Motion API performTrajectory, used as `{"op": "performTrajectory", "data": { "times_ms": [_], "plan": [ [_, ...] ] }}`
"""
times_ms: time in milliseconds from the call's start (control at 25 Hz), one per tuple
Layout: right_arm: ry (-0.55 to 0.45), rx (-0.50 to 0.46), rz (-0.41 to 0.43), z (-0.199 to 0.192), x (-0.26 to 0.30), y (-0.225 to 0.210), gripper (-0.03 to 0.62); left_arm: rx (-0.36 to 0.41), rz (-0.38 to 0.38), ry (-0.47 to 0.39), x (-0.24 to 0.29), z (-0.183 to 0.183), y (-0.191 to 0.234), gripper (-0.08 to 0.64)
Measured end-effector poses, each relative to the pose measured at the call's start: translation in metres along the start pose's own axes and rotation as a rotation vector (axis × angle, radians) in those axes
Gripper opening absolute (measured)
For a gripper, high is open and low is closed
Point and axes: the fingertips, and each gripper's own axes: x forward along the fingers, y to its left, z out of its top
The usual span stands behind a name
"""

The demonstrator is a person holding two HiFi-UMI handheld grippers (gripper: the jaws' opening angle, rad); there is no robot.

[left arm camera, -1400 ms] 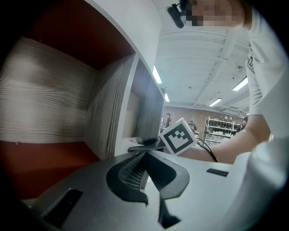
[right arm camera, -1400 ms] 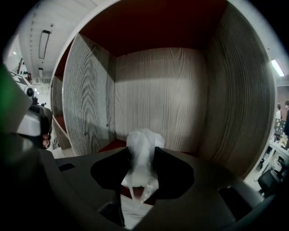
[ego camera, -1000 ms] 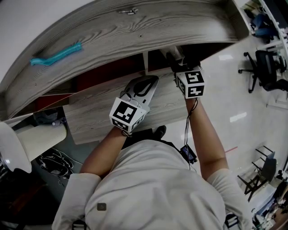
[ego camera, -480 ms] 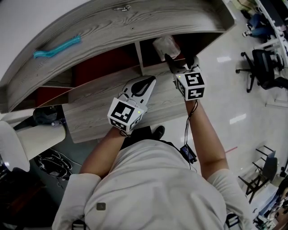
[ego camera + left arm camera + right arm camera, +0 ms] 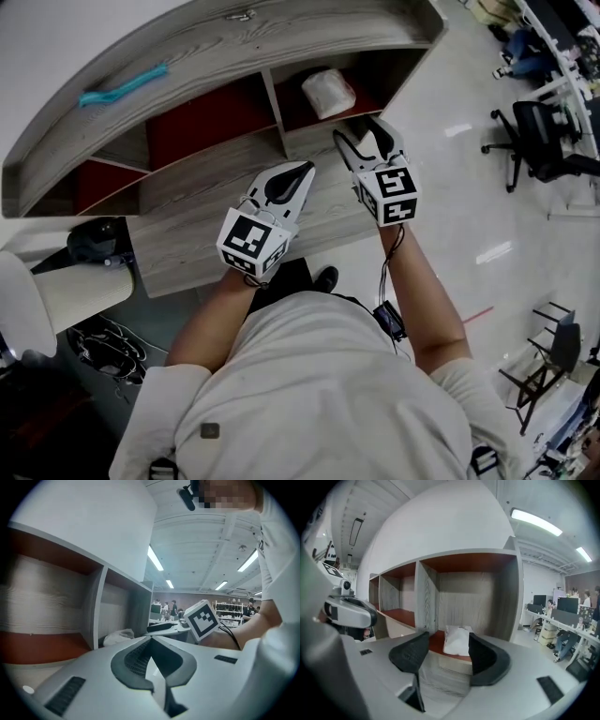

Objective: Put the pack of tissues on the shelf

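Note:
The white pack of tissues (image 5: 328, 92) lies in the right-hand compartment of the grey wooden shelf (image 5: 281, 47), on its red floor. My right gripper (image 5: 367, 141) is open in front of that compartment, a little short of the pack and holding nothing. In the right gripper view the pack (image 5: 457, 640) shows between and beyond the spread jaws of the right gripper (image 5: 447, 651). My left gripper (image 5: 292, 176) hangs shut and empty over the lower shelf board, left of the right one. From the left gripper view the pack (image 5: 119, 637) is seen past the divider.
The shelf has two more red-backed compartments (image 5: 202, 122) to the left. On its top lie a blue coiled thing (image 5: 122, 84) and a small metal piece (image 5: 239, 14). An office chair (image 5: 534, 141) stands on the floor at right, and people stand in the far background.
My right gripper has drawn back out of the right compartment, and the pack of tissues stays on the shelf. The left gripper has hardly moved.

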Motion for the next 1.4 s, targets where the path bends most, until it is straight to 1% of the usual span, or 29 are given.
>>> {"op": "performTrajectory", "data": {
  "times_ms": [200,440,720,920,1120,1400],
  "plan": [
    [-0.01,-0.002,0.017,-0.002,-0.041,0.015,0.268,0.007,-0.001,-0.011,-0.011,0.004,-0.024,0.015],
    [-0.032,-0.003,0.03,-0.004,-0.089,0.034,0.268,0.014,-0.008,-0.046,-0.025,0.017,-0.053,0.015],
    [-0.072,-0.009,0.035,-0.003,-0.145,0.05,0.249,0.035,-0.015,-0.073,-0.038,0.027,-0.089,0.015],
    [-0.095,0.011,0.026,-0.005,-0.178,0.052,0.217,0.04,-0.022,-0.074,-0.045,0.025,-0.112,0.015],
    [-0.104,0.014,0.038,-0.01,-0.208,0.058,0.185,0.048,-0.028,-0.082,-0.051,0.026,-0.136,0.015],
    [-0.118,0.014,0.055,-0.013,-0.239,0.064,0.116,0.055,-0.047,-0.094,-0.06,0.03,-0.163,0.015]
  ]
}}
